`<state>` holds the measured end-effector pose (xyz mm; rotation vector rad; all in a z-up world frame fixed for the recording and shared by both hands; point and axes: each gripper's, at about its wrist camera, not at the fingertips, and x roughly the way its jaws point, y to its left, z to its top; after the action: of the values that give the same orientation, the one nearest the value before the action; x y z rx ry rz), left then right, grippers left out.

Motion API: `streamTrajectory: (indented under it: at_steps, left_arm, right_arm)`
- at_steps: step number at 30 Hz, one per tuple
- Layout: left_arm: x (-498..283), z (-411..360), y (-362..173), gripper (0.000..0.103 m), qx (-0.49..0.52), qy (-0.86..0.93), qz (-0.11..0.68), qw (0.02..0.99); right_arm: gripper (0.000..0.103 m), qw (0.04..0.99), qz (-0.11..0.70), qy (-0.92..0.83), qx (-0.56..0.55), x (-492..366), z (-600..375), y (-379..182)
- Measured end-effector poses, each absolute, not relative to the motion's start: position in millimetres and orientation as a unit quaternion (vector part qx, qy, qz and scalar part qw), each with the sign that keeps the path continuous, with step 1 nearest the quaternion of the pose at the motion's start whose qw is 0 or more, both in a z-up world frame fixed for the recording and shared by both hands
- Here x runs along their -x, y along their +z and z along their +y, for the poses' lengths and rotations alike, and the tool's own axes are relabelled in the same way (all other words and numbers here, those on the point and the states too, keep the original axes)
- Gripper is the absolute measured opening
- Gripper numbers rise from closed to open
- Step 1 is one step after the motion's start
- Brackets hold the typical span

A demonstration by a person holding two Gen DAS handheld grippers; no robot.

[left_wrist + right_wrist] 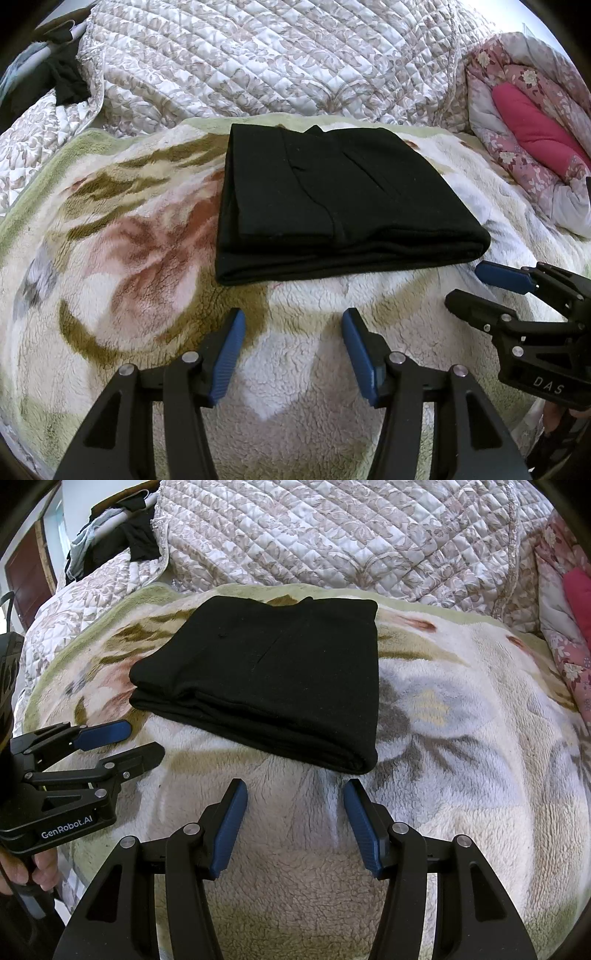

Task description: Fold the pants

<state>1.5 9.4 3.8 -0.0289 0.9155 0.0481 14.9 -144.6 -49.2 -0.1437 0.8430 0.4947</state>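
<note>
The black pants (pixel 332 199) lie folded into a compact, layered rectangle on a fleece floral blanket (pixel 147 240); they also show in the right wrist view (pixel 269 675). My left gripper (pixel 293 325) is open and empty, a little short of the pants' near edge; in the right wrist view it (pixel 142 740) sits at the left, beside the pants' near left corner. My right gripper (pixel 295 795) is open and empty, just short of the pants' near right corner; in the left wrist view it (pixel 463 282) sits at the right.
A quilted floral bedspread (pixel 277 59) is bunched behind the blanket. A pink floral duvet with a red pillow (pixel 532 129) lies at the right. Dark clothes (pixel 136 535) hang at the far left near a wooden door (pixel 29 565).
</note>
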Motion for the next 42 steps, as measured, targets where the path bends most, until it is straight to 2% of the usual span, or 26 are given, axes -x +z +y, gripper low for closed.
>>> streamTrajectory:
  at_steps: [42]
  left_arm:
    - [-0.8,9.6,1.6,0.059,0.013,0.026,0.448,0.894]
  right_arm:
    - [0.056,0.881,0.404,0.237,0.069,-15.0,-144.2,-50.1]
